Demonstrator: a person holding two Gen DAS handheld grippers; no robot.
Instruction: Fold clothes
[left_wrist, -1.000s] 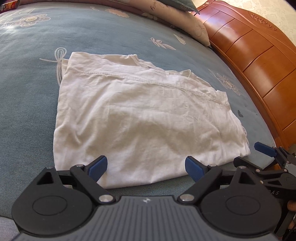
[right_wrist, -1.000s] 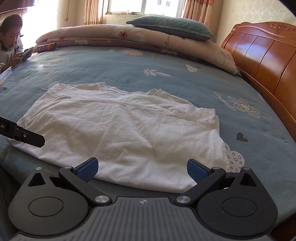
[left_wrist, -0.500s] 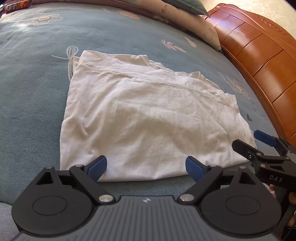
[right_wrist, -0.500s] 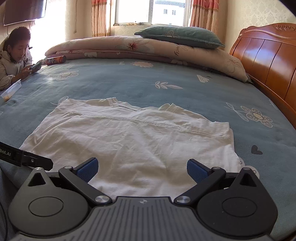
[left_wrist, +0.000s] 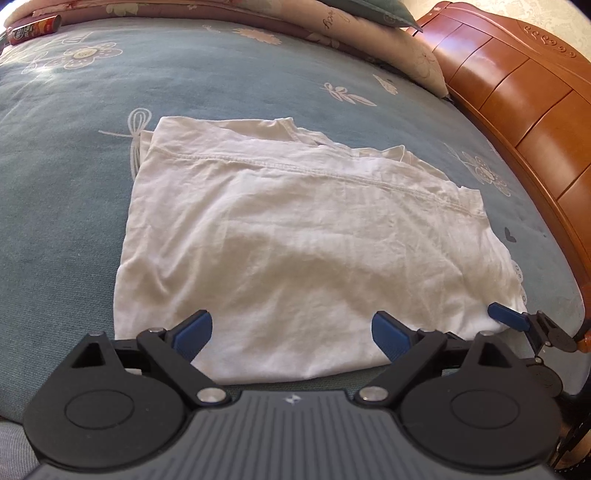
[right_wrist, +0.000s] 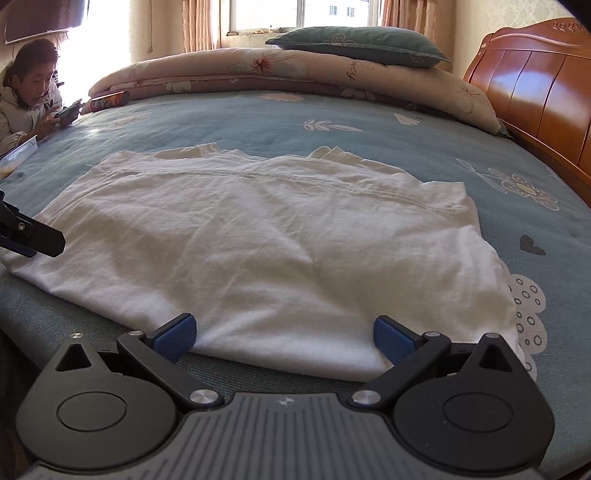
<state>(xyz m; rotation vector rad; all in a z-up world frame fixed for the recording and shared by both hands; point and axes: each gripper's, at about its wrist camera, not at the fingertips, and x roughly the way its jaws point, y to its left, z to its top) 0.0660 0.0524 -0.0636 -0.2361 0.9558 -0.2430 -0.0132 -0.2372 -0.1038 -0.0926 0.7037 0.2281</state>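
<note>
A wrinkled white cotton T-shirt lies folded into a rough rectangle on the blue-grey flower-printed bedsheet, a stitched hem running across its far side. The left gripper hovers over the near edge, blue ridged pads spread apart, holding nothing. The right gripper sits likewise — wide open at the same edge. Beyond lie a rolled floral quilt and a glossy orange wooden headboard. Only the right view shows a seated person at the bed's left side.

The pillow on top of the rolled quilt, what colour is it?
Dark green pillow with a faint flower print, clearest in the right wrist view.
</note>
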